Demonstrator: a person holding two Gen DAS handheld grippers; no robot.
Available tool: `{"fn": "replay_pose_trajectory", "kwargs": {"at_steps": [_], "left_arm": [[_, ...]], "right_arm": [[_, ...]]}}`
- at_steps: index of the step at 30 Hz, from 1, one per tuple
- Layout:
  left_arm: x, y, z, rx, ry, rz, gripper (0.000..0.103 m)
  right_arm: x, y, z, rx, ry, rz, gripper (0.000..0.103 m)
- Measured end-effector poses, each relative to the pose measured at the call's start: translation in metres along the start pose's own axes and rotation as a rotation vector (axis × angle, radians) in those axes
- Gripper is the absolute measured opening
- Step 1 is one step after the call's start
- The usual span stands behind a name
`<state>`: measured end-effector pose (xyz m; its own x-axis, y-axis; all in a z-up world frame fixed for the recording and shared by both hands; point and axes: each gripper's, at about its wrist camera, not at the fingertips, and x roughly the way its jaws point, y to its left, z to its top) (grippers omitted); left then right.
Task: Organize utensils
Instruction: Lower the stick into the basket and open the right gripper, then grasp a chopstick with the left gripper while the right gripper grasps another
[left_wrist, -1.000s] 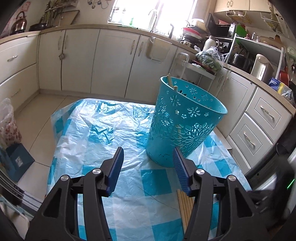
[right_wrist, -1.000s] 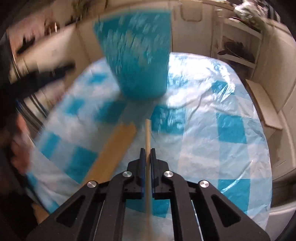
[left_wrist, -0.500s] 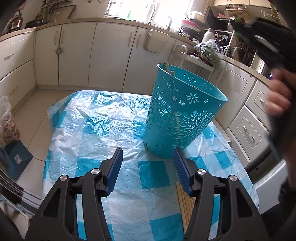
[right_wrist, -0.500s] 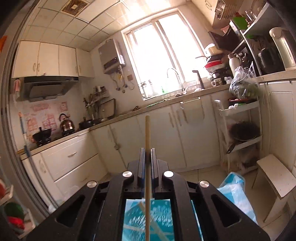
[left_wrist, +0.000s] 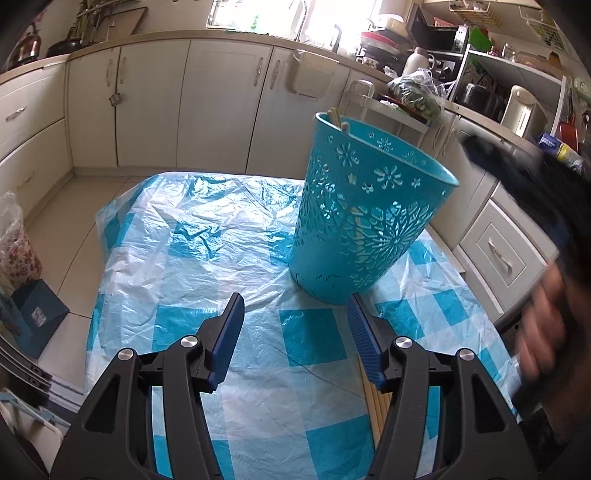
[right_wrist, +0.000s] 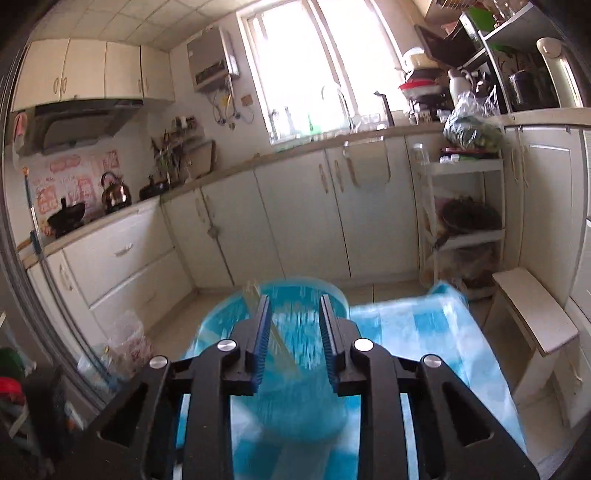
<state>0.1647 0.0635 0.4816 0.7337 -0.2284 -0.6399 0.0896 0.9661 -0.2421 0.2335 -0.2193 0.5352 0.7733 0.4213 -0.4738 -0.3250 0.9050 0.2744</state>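
A turquoise cut-out basket stands on the blue-and-white checked sheet; wooden chopstick tips stick up at its far rim. More wooden chopsticks lie on the sheet beside my left gripper's right finger. My left gripper hangs open just in front of the basket, nothing between its pads. In the right wrist view my right gripper hovers over the blurred basket, its jaws opening, with no stick between them. Pale sticks lean inside the basket by its left finger.
White kitchen cabinets run behind the table. A white stool stands at the right. A flowered bag and a blue box sit on the floor at the left. A blurred hand holds the right gripper beside the basket.
My right gripper lifted the chopstick off the sheet to above the basket and let it go; its jaws now stand apart. The left gripper stayed in place.
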Motion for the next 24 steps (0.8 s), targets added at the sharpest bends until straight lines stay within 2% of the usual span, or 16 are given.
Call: {"fn": "replay_pose_trajectory", "kwargs": {"at_steps": [3, 5, 8, 14, 16, 21, 24], "left_arm": [[0.001, -0.001, -0.002, 0.003, 0.010, 0.002, 0.055], [0.002, -0.003, -0.005, 0.011, 0.019, 0.008, 0.055], [0.001, -0.006, -0.010, 0.019, 0.031, 0.010, 0.055], [-0.003, -0.009, -0.023, 0.031, 0.065, 0.010, 0.056], [-0.002, -0.010, -0.026, 0.036, 0.077, 0.009, 0.056], [0.005, -0.025, -0.036, 0.091, 0.134, -0.007, 0.056], [0.012, -0.039, -0.042, 0.140, 0.177, -0.012, 0.056]], "right_arm": [[0.005, 0.005, -0.057, 0.000, 0.272, 0.014, 0.027], [0.011, 0.005, -0.096, 0.023, 0.405, 0.011, 0.027], [0.022, 0.003, -0.118, 0.078, 0.490, -0.001, 0.027], [0.027, 0.019, -0.123, -0.018, 0.502, -0.039, 0.030], [0.026, 0.016, -0.125, -0.042, 0.508, -0.030, 0.022], [0.025, 0.022, -0.130, -0.169, 0.510, -0.037, 0.018], [0.025, 0.020, -0.131, -0.190, 0.521, -0.022, 0.017]]}}
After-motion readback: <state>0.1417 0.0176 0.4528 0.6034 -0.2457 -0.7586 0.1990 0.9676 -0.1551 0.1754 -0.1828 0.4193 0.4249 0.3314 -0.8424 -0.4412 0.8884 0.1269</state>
